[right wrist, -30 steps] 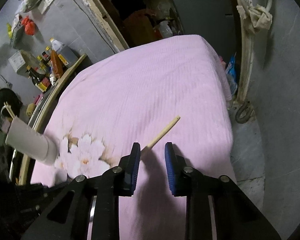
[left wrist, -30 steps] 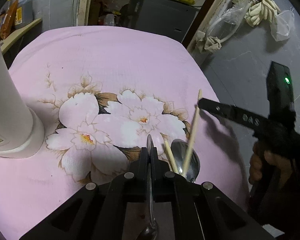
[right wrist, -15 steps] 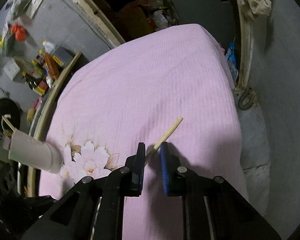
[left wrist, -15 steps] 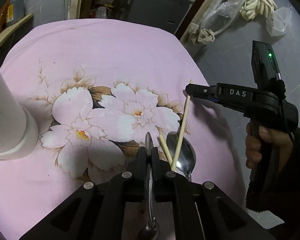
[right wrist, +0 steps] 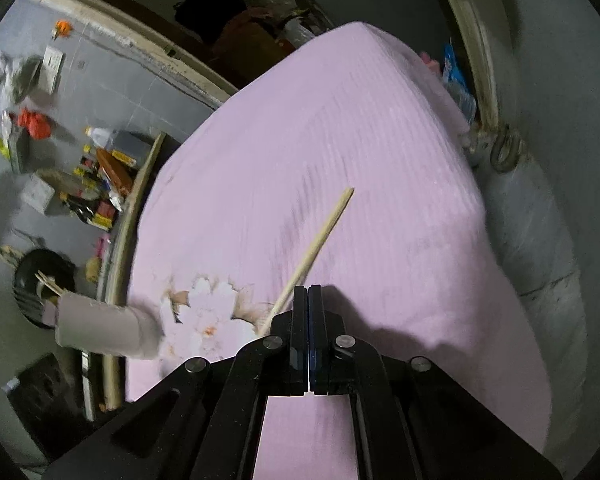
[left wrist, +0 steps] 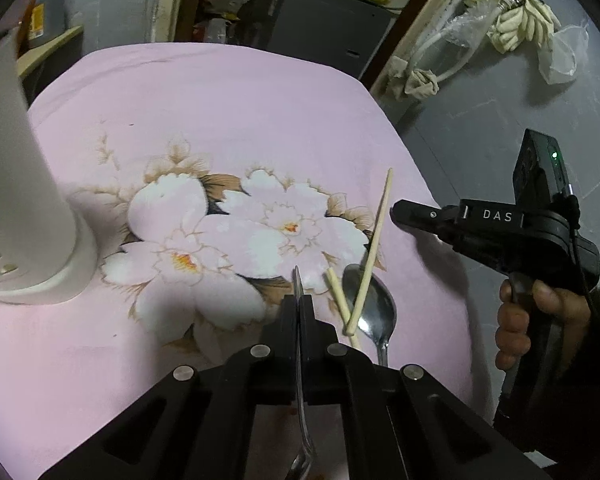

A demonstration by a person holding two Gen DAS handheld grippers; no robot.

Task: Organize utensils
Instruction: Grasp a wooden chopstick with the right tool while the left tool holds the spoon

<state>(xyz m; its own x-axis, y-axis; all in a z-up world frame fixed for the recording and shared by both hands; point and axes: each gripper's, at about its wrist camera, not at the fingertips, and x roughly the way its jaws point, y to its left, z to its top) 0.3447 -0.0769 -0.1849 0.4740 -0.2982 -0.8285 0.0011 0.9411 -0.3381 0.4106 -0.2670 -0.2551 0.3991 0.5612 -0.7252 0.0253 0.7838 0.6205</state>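
Note:
My left gripper is shut on a thin metal utensil; its handle tip pokes out ahead of the fingers. Just right of it on the pink flowered cloth lie a steel spoon and two crossed wooden chopsticks, a long one over a short one. My right gripper is shut with nothing between its pads. The long chopstick runs along the outside of its left finger. In the left wrist view the right gripper sits against that chopstick's right side.
A tall white utensil holder stands on the cloth at the left; in the right wrist view the holder has sticks poking out of it. The cloth's right edge drops to a grey floor. A person's hand grips the right tool.
The right gripper's jaws have closed fully; the long chopstick that lay between them now sits outside the left finger. That gripper rolled and sank a little. The left gripper keeps its hold.

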